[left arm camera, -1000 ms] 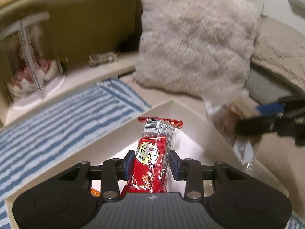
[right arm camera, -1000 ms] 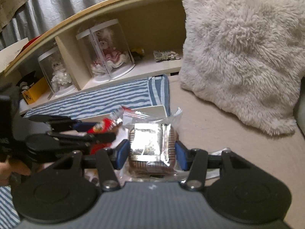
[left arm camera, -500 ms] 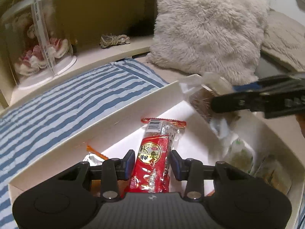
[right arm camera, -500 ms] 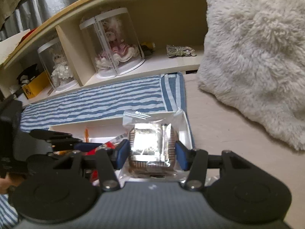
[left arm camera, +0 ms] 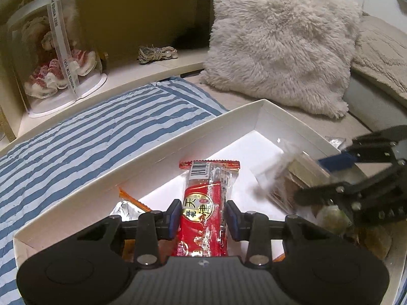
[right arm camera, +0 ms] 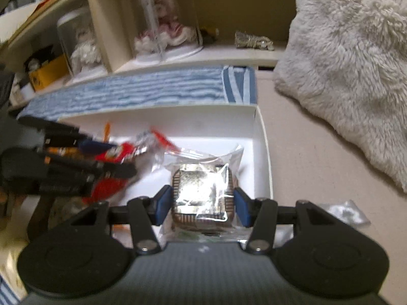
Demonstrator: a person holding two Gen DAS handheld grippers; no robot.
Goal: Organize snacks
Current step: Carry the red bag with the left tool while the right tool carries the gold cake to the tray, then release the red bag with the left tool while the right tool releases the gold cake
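Observation:
A white shallow box [left arm camera: 178, 137] lies on a striped cloth. Over its inside my left gripper [left arm camera: 202, 213] is closing its jaws on a red snack packet [left arm camera: 203, 195] with a barcode end, and the blue pads press its sides. To its right, my right gripper [left arm camera: 328, 178] holds a clear-wrapped brown waffle snack [left arm camera: 287, 175] low in the box. The right wrist view shows that gripper [right arm camera: 202, 203] shut on the waffle snack [right arm camera: 201, 190] at the box's [right arm camera: 264, 152] right end. The left gripper [right arm camera: 109, 157] and its red packet [right arm camera: 119, 152] are blurred at left.
A fluffy grey cushion [left arm camera: 279, 43] leans behind the box. A shelf with doll domes [left arm camera: 56, 58] runs along the back. An orange-and-silver packet [left arm camera: 127, 203] and greenish sweets [left arm camera: 330, 218] lie in the box. A small clear packet [right arm camera: 343, 213] lies on the beige surface right of it.
Both grippers have come down over the box with their packets. The right one has kept sinking into the box's right end, while the left has stayed put for the last half second.

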